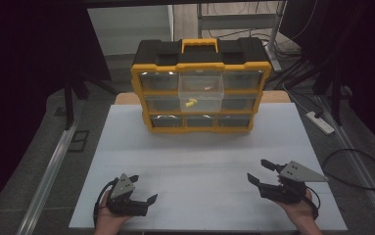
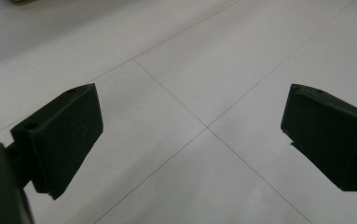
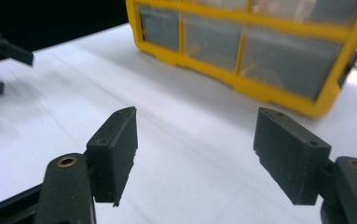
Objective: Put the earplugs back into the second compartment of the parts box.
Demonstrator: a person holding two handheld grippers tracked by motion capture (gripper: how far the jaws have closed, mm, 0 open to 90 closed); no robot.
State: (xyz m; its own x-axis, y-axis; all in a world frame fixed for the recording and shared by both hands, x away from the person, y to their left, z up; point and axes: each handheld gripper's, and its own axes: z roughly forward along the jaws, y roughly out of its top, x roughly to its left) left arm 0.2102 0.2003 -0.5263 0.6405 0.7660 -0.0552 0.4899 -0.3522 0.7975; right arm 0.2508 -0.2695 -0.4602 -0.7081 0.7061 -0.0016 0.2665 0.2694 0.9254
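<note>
A yellow and black drawer organizer (image 1: 200, 66) stands upright at the far middle of the white table (image 1: 199, 156). Its top-middle clear drawer (image 1: 200, 87) is pulled out, and a small yellow piece (image 1: 190, 103) lies in it. The other drawers sit flush. My left gripper (image 1: 145, 188) rests in a hand near the front left edge, open, with bare table between its jaws (image 2: 192, 112). My right gripper (image 1: 257, 170) is held low at the front right, open and empty, facing the organizer's bottom row (image 3: 260, 88) from a distance.
The table's front edge lies just behind both hands. On the floor to the right are a white power strip (image 1: 319, 122) and a looped black cable (image 1: 354, 169). A metal rail (image 1: 53, 166) runs along the left side.
</note>
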